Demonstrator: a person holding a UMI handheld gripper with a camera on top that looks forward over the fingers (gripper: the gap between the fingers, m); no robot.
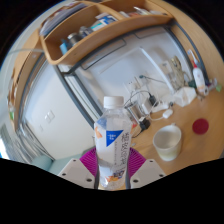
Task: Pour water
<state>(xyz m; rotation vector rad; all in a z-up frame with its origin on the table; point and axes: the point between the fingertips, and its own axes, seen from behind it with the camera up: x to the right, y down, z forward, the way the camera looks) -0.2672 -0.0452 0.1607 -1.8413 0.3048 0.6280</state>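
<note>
Bottle (114, 140) upright between pads of hand-held gripper (113, 168), clamped both sides, long axis vertical. Paper cup (167, 142) right of bottle, slightly beyond, on tabletop (150, 165), mouth up. Red disc (201, 126) farther right of bottle.

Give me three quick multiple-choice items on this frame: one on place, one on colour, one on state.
1. Where is the paper cup relative to the water bottle?
A. Behind it, hidden
B. Beside it on the table, apart from it
C. Stacked on its cap

2. What colour is the bottle's cap?
A. White
B. Red
C. Green

3. How does the bottle stand with respect to the gripper?
A. Lying flat beyond the fingers
B. Upside down over the cup
C. Upright between the fingers, the pink pads at its sides

Answers: 1 B, the cup sits alone with bare table between it and the bottle. 2 A, the cap shows white. 3 C, cap up, a pad on either side of the label.
</note>
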